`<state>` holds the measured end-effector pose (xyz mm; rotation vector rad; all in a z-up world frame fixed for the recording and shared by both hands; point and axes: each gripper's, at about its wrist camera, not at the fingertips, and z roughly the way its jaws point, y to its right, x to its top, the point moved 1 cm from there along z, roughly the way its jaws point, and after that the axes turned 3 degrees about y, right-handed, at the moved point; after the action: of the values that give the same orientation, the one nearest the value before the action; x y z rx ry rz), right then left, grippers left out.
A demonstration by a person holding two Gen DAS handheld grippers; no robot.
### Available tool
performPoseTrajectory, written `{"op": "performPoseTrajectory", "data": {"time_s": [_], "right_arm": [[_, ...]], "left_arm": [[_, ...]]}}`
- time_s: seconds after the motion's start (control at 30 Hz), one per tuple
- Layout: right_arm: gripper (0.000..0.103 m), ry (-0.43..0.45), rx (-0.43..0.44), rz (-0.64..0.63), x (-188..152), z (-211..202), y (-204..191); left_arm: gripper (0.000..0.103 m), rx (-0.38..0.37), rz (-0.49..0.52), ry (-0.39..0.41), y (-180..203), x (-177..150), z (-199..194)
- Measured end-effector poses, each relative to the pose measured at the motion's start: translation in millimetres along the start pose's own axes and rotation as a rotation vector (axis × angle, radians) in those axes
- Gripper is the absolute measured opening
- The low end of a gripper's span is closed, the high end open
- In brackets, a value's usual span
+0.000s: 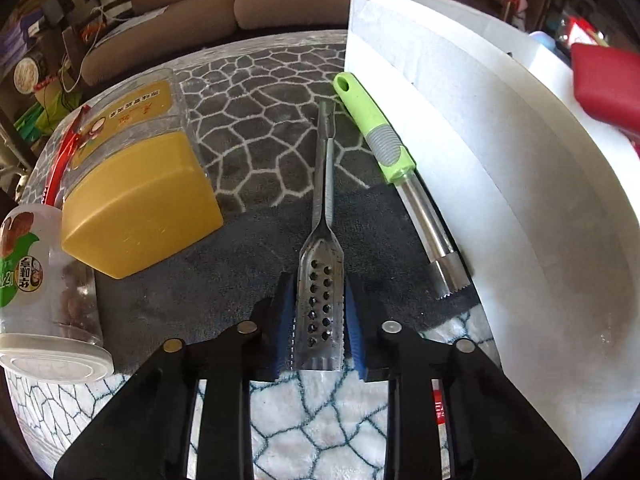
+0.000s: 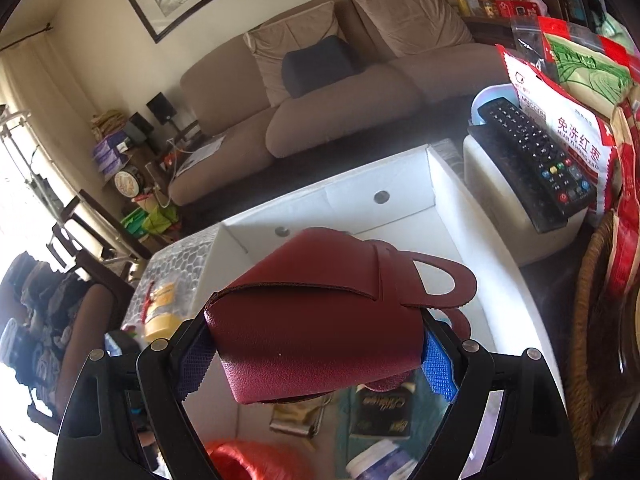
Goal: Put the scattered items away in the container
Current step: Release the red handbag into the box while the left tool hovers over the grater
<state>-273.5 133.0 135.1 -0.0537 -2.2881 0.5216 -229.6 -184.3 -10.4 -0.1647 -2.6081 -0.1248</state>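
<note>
Grippers: two. left gripper [image 1: 319, 322] low over the patterned cloth [image 1: 256, 92]; right gripper [image 2: 318, 354] raised above the white box [image 2: 448, 184].
Left claw state: blue pads [image 1: 354, 332] drawn in narrow, one on each side of the perforated metal scraper [image 1: 320, 300]; pads sit right at the blade edges, contact probable but I cannot tell for certain.
Right claw state: spread moderately wide and clamped on the dark red leather pouch [image 2: 316, 320]; pouch fills the gap pad to pad.
Metal utensils on cloth: two. Scraper, handle pointing to 12 o'clock from the left claw; green-handled corer [image 1: 394, 160] at 1 o'clock from it, lying along the foot of the box's outer wall [image 1: 500, 140], serrated steel end nearest the camera.
Jars: two, at 9 to 10 o'clock from the scraper. yellow-lidded clear jar [image 1: 136, 200] on its side, lid toward camera; round jar with white lid [image 1: 44, 312] just beside it, brown contents visible.
Red pouches: one, held over the box, strap loop pointing to 3 o'clock.
Container: one white box, open top, two round holes in far wall.
Box contents (right wrist view, blurred): dark packet with gold lettering [image 2: 382, 412], gold packet [image 2: 296, 416], orange-red item [image 2: 248, 460], white-capped bottle [image 2: 378, 462].
Outside box, 2 o'clock: one black remote control [image 2: 532, 160] resting on a cream-coloured object.
</note>
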Motion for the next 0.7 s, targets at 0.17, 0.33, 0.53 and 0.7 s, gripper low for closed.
{"op": "performPoseTrajectory", "data": {"time_s": [0.17,0.33,0.53,0.7], "right_arm": [[0.089,-0.042,-0.119,-0.044,21,60,17],[0.090,-0.125,-0.134,-0.021,23,105,30],[0.092,-0.266,-0.168,0.017,-2,93,44],[0.092,-0.257,-0.118,-0.001,-8,33,46]], "left_arm": [[0.022,0.008,-0.002,0.013,2,-1,-1],[0.022,0.003,-0.014,0.014,1,0,-1],[0.021,-0.022,-0.054,-0.007,-1,-2,-5],[0.021,-0.062,-0.099,-0.007,0,-9,-16]]}}
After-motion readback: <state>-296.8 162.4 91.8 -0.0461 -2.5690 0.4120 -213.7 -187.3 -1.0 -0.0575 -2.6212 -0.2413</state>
